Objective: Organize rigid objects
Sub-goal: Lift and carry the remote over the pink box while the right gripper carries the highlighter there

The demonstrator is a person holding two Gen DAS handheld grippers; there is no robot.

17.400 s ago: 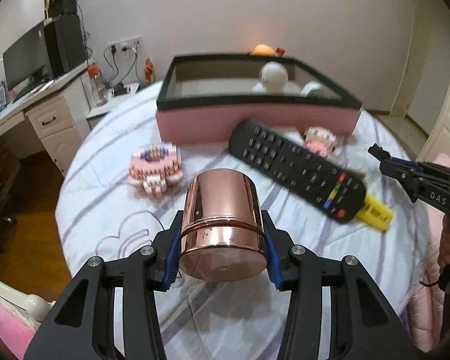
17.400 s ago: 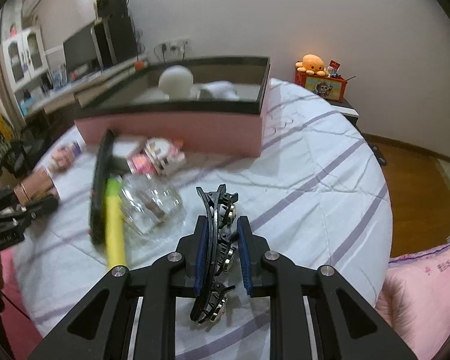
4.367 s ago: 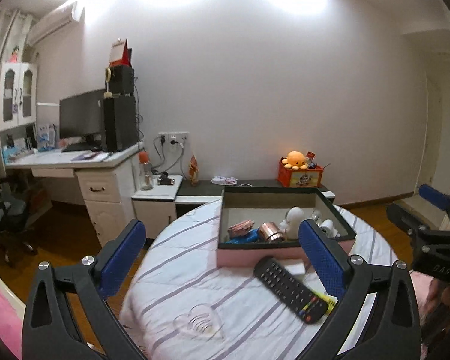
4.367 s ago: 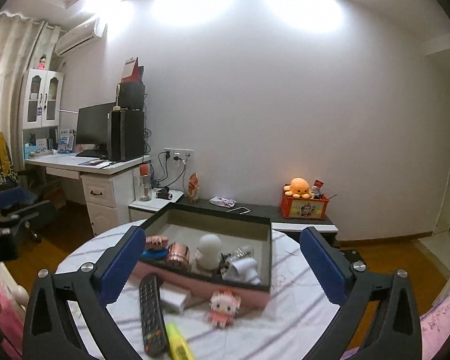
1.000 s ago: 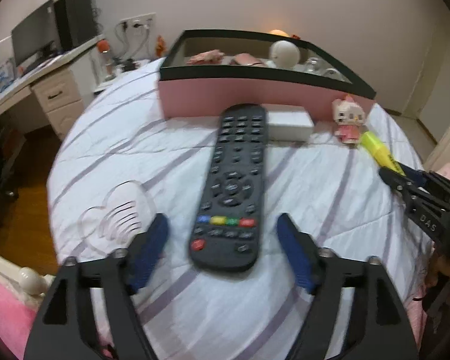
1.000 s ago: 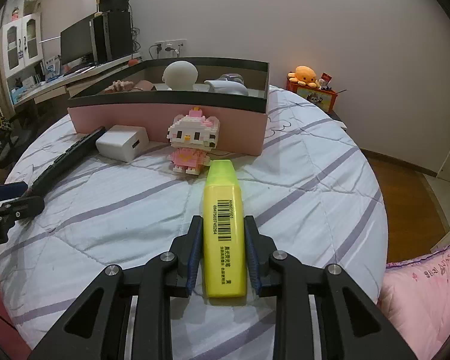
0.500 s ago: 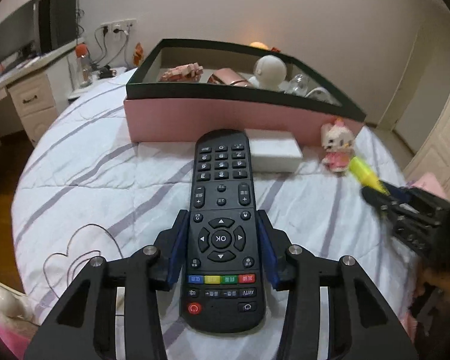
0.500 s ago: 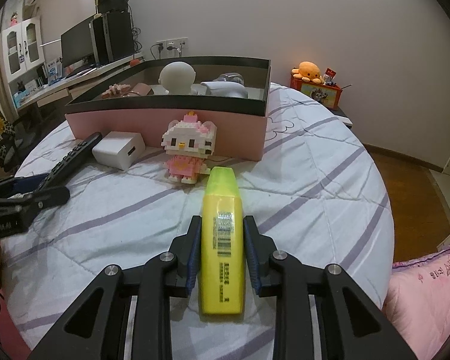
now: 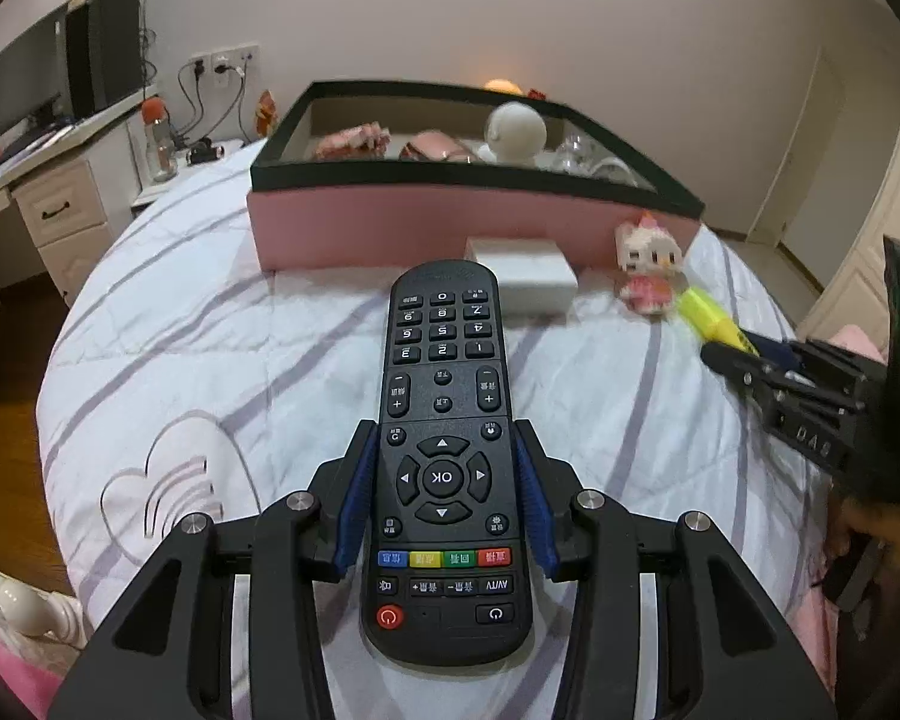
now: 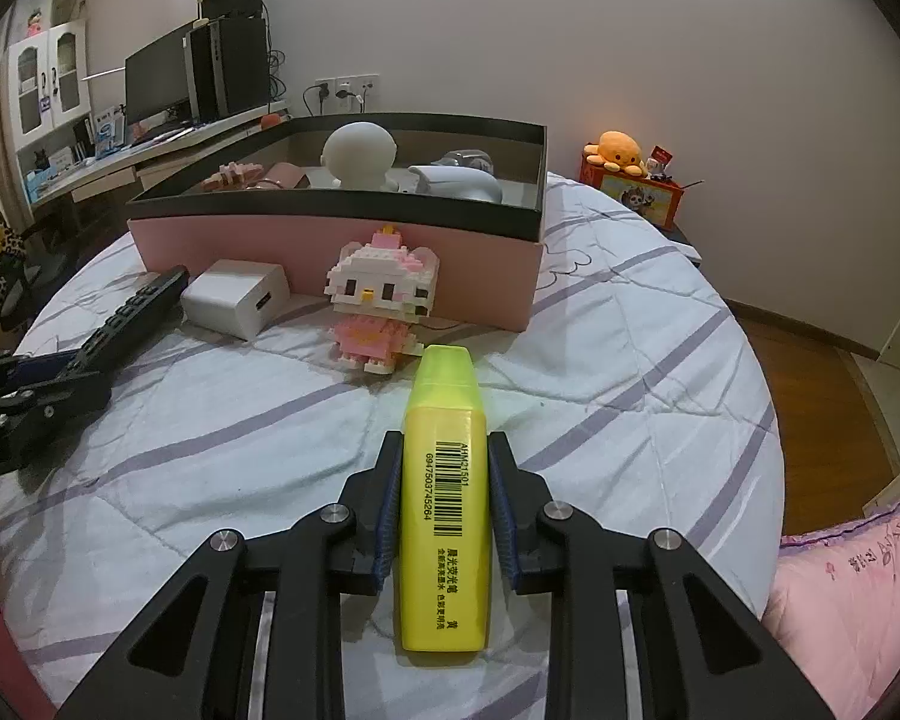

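One second ago the left gripper (image 9: 444,501) stood open around the remote control (image 9: 444,456); now its pads press both sides. The highlighter (image 10: 445,498) is lifted a little in the right gripper (image 10: 445,501).

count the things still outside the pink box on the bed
4: remote in the left claw, highlighter in the right claw, white charger and block-toy cat beside the box. Others may be hidden.

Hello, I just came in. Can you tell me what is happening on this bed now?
A person is tidying small things into the pink box. The left hand-held gripper is shut on the black remote, and the right hand-held gripper is shut on the yellow highlighter. A white charger and a block cat figure wait outside the box.
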